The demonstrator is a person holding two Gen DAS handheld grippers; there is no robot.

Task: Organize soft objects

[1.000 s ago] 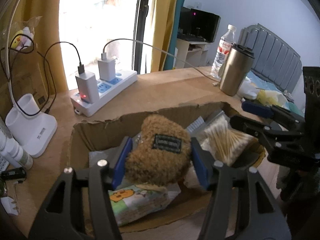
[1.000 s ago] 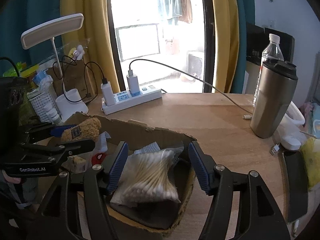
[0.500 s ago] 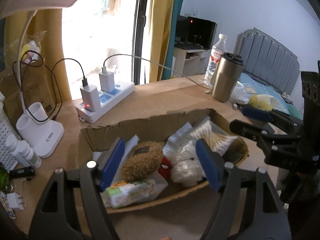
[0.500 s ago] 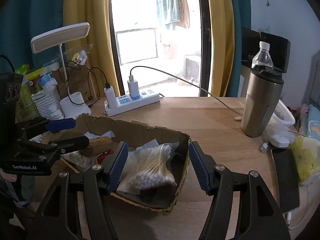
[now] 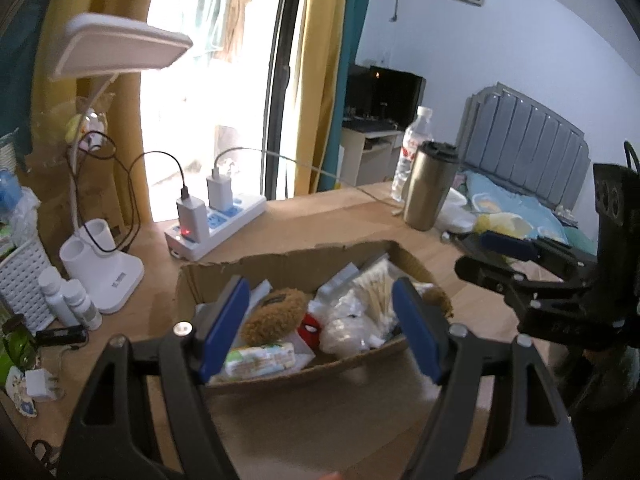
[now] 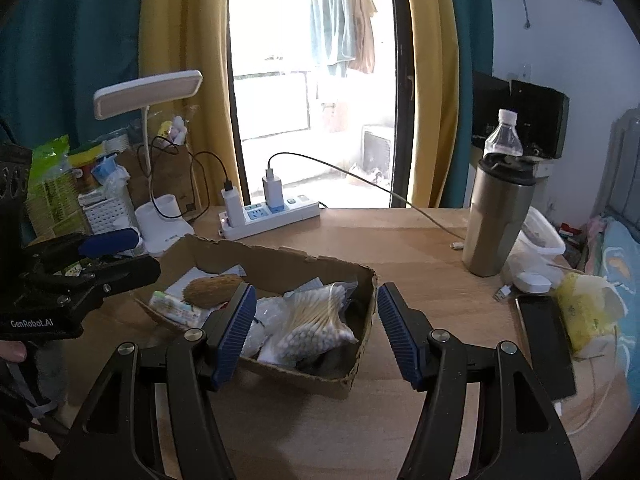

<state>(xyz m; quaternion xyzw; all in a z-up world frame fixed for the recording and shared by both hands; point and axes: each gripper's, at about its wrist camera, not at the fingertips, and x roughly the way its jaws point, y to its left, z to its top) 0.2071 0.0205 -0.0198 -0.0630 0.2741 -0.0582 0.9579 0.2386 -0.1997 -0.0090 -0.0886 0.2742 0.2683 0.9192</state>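
Note:
A shallow cardboard box point(image 5: 280, 266) point(image 6: 280, 266) sits on the wooden desk. In it lie a brown fuzzy plush pouch point(image 5: 274, 316) point(image 6: 210, 290), a tissue pack point(image 5: 260, 358) point(image 6: 176, 308), a bag of cotton swabs point(image 5: 376, 292) point(image 6: 316, 322), a small red toy point(image 5: 310, 326) and white plastic bags point(image 5: 348, 328). My left gripper point(image 5: 318, 332) is open and empty, above and behind the box. My right gripper point(image 6: 314, 330) is open and empty, held back above the box's right half. Each gripper shows in the other's view, the right one point(image 5: 500, 256) and the left one point(image 6: 116, 252).
A power strip with chargers point(image 6: 268, 214) point(image 5: 216, 220) and a white desk lamp point(image 5: 104, 264) point(image 6: 160, 224) stand behind the box. A steel tumbler point(image 6: 496, 220) point(image 5: 428, 188), water bottle point(image 6: 503, 136), phone point(image 6: 544, 344) and yellow bag point(image 6: 584, 316) are at right. A white basket point(image 5: 20, 280) and small bottles point(image 5: 68, 304) are at left.
My left gripper let go of the brown plush pouch, which now lies in the box, opened wide and pulled back and up. My right gripper also drew back from the box.

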